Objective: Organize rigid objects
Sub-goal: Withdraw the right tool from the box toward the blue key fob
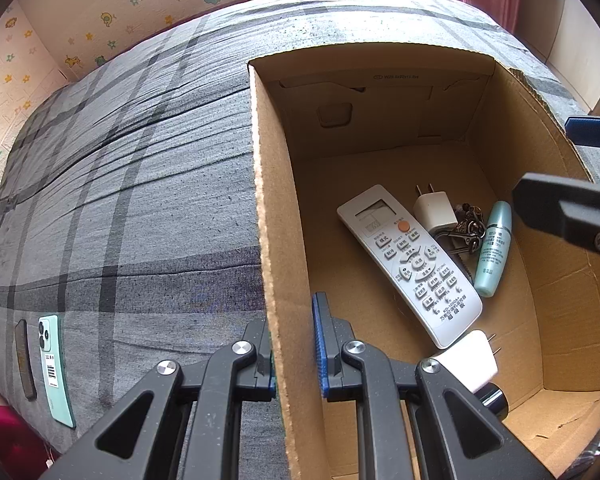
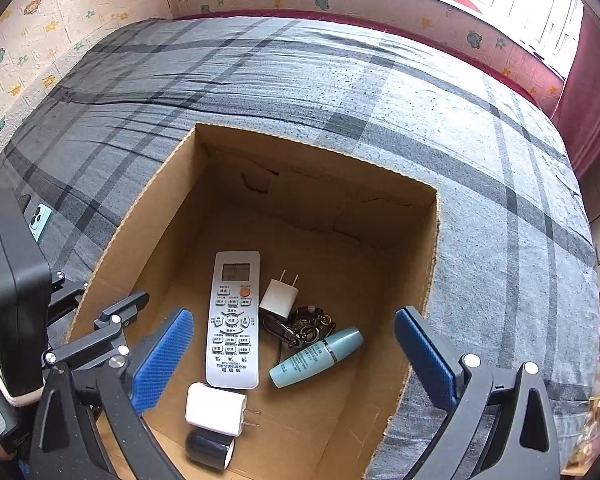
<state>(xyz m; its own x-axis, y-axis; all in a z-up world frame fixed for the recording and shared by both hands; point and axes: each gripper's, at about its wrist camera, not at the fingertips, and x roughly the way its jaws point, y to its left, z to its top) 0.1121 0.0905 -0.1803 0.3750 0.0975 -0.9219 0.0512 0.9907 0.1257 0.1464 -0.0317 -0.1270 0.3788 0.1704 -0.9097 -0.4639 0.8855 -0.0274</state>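
Left wrist view shows the left gripper clamped on the near-left wall of the cardboard box, one blue pad inside and the other outside the wall. Right wrist view shows the right gripper poised above the box interior with its jaws spread wide, nothing between the pads and nothing touched.

On the box floor lies a white air-conditioner remote. To its right are a white plug adapter, a bunch of keys and a teal cosmetic bottle, lying close together. Nearer the camera sit a second white charger and a small dark cylinder, touching each other.

The box rests on a grey plaid bedsheet. Far left on the sheet lies a mint-green phone beside a dark phone.
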